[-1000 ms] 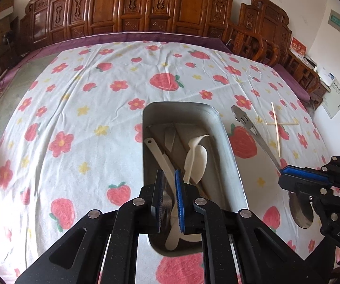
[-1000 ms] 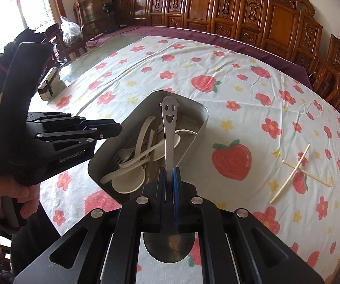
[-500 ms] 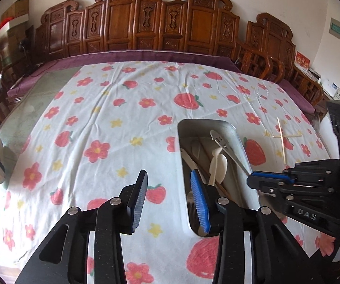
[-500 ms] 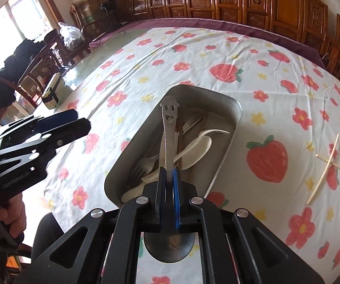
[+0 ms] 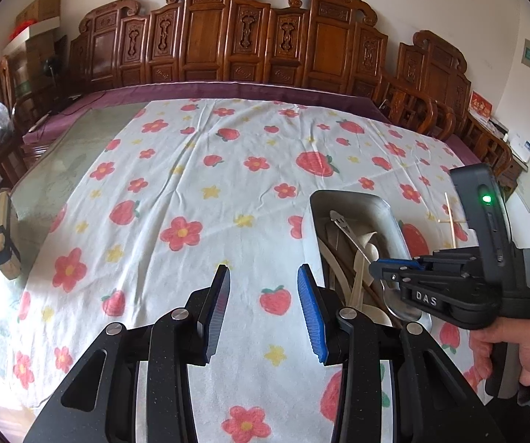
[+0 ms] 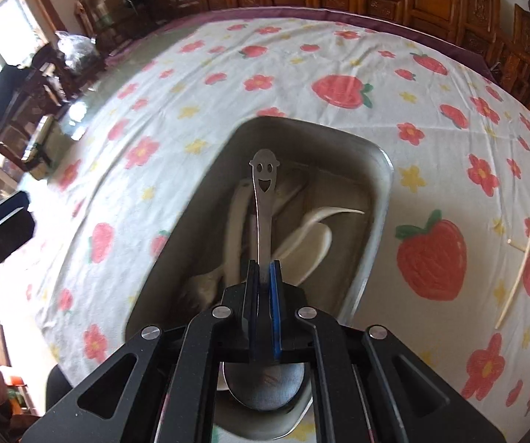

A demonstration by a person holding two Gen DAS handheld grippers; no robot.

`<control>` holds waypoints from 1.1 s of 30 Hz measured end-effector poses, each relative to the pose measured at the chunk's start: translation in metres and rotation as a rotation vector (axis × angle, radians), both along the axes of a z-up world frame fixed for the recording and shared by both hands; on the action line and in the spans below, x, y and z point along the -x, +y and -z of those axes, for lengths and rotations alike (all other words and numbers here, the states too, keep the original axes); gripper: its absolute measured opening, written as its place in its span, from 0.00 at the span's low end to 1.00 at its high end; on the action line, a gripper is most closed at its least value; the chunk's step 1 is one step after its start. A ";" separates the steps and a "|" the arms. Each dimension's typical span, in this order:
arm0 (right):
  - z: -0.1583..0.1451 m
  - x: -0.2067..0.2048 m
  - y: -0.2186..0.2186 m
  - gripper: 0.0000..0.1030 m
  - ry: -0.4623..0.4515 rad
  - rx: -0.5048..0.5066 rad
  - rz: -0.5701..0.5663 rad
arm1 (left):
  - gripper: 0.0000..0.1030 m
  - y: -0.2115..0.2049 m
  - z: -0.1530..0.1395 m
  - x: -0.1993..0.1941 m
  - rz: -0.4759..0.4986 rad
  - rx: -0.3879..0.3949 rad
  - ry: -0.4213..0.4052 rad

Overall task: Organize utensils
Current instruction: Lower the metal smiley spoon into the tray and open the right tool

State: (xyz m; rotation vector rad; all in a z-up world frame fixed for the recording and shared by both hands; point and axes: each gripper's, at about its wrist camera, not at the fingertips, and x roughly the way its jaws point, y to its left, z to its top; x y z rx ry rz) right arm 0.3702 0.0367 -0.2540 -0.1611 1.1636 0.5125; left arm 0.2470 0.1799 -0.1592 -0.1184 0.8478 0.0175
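A metal tray (image 6: 383, 170) sits on the flowered tablecloth with several white plastic spoons (image 6: 312, 243) and a fork lying in it. My right gripper (image 6: 263, 269) is shut on a steel spoon (image 6: 265, 184) with a smiling face cut into its handle. The handle points forward over the tray, and the bowl shows below the fingers. In the left wrist view the tray (image 5: 386, 203) lies at right, with the right gripper (image 5: 375, 267) and the steel spoon (image 5: 346, 225) hanging over it. My left gripper (image 5: 263, 271) stands open over bare cloth left of the tray, with nothing between its fingers.
Two thin wooden sticks (image 6: 523, 254) lie crossed on the cloth right of the tray. A small box (image 5: 3, 240) rests at the table's left edge. Carved wooden chairs (image 5: 209, 44) line the far side. A person's hand (image 5: 515, 343) grips the right tool's handle.
My left gripper opened and drew back to the left, away from the tray. My right gripper carried the steel spoon over the tray and sank closer to it.
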 end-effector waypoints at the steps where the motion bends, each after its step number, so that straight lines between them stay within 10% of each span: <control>1: 0.003 -0.003 0.000 0.07 0.000 0.013 0.006 | 0.35 0.000 0.001 0.000 0.001 0.001 0.001; 25: -0.046 0.010 -0.065 0.08 -0.161 -0.102 -0.026 | 0.42 -0.040 0.004 -0.013 0.070 0.002 0.001; 33: -0.037 -0.006 -0.166 0.27 -0.196 -0.030 0.117 | 0.68 -0.084 0.001 -0.030 0.136 0.007 -0.024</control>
